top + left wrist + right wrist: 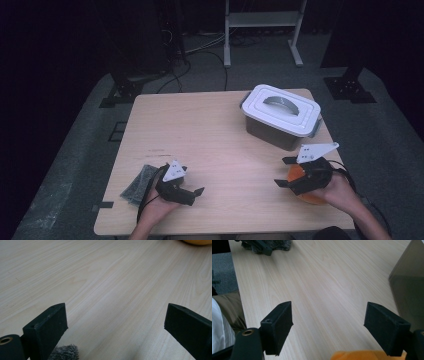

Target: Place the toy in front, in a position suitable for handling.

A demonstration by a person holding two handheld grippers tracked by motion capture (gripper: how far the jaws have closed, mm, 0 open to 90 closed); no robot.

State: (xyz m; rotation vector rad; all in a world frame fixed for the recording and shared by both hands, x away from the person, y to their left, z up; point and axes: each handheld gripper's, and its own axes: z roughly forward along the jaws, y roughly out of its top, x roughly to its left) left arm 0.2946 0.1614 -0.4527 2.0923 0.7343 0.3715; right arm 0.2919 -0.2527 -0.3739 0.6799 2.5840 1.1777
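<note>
Orange cloth (304, 186) lying flat at the counter's (220, 150) near right edge, directly beneath the right tool (286, 172), likely so open jaws can drop onto it. Right tool spread wide, holding nothing. Grey fuzzy cloth (137, 184) at the near left, beside the left tool (196, 192), likewise gaping and empty. Farther back, lidded grey storage box (281, 116), closed, handle folded flat. No readable writing or brand anywhere.

Orange disc (300, 175) (half under right gripper (286, 171))

An orange disc (303, 184) lies flat at the table's near right edge.
</note>
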